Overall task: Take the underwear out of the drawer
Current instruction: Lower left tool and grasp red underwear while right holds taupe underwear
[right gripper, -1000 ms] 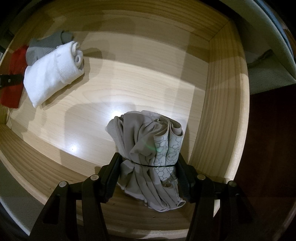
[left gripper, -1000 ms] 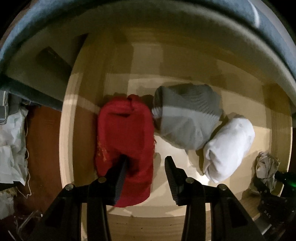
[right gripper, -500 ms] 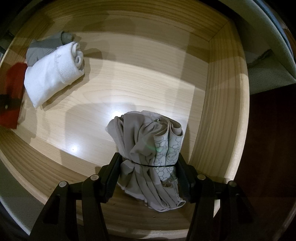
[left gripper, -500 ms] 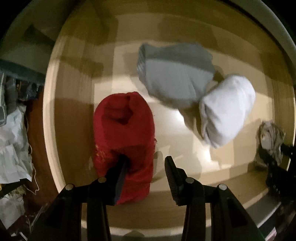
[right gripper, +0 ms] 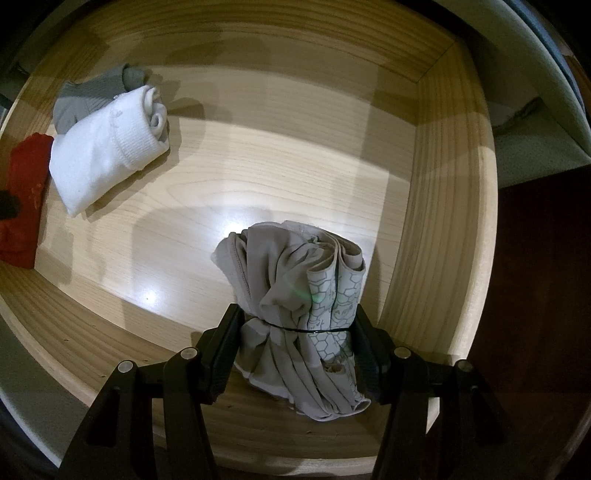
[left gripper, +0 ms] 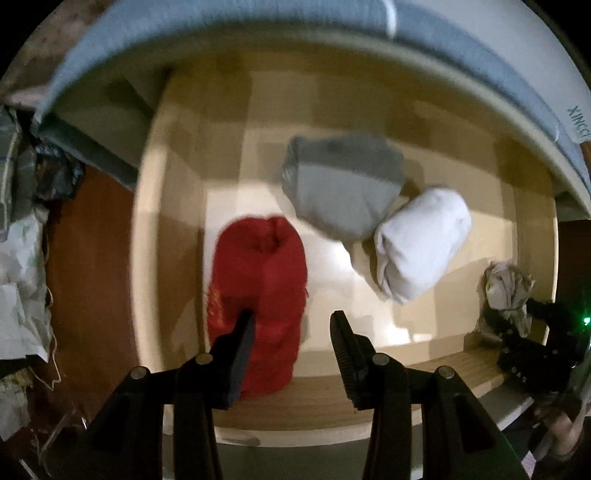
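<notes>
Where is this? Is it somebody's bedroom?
Probably a bedroom. There's an open wooden drawer holding rolled-up clothes: a red roll, a white roll and a grey bundle. What looks like a mattress edge sits above it.

One wooden drawer (right gripper: 443, 221) holds four rolled bundles: red (left gripper: 258, 280), grey (left gripper: 343, 184), white (left gripper: 421, 240), beige (right gripper: 303, 306).

place: home bedroom | evidence: open wooden drawer (right gripper: 436, 206) of rolled clothes | bed mattress edge (left gripper: 258, 33) at 12 o'clock | floor clutter (left gripper: 22, 258) at 9 o'clock
</notes>
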Tool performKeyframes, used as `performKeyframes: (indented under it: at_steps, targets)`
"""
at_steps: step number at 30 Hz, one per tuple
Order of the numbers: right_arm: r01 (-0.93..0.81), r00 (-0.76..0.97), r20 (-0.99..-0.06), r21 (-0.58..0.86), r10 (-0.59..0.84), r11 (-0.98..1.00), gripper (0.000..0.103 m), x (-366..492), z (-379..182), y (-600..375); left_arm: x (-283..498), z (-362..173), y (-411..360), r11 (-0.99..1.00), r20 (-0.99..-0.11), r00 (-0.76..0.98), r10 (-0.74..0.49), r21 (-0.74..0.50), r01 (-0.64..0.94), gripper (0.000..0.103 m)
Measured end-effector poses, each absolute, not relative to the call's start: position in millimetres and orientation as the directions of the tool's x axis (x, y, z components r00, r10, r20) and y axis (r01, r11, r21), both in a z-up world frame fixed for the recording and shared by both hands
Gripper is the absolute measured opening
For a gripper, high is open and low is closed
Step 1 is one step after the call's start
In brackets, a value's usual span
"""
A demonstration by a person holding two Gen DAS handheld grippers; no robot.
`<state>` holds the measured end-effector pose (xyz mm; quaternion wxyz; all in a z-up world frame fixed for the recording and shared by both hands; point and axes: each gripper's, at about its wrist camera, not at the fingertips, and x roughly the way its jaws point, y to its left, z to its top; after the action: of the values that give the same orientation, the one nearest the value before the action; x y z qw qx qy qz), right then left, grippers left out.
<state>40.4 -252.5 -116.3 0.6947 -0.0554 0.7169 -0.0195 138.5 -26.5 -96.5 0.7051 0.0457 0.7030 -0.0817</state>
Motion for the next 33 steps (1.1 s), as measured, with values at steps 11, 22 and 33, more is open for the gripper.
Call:
performKeyframes:
  at_steps: [11, 22, 33]
  targets:
    - [-0.053, -0.028, -0.994, -0.104, -0.106, 0.993, 0.055, 41, -117, -252, 150, -119, -32, 0.988, -1.000, 0.006, 0.028, 0.028, 0.152, 0.059]
    - [-0.050, -0.029, -0.994, -0.102, -0.103, 0.994, 0.055, 45, -115, -251, 150, -137, -45, 0.975, -0.989, 0.011, 0.145, 0.145, 0.171, 0.062]
    - [-0.049, -0.030, -0.994, -0.102, -0.104, 0.994, 0.055, 48, -116, -249, 139, -131, -42, 0.963, -0.982, 0.023, 0.188, 0.189, 0.191, 0.039]
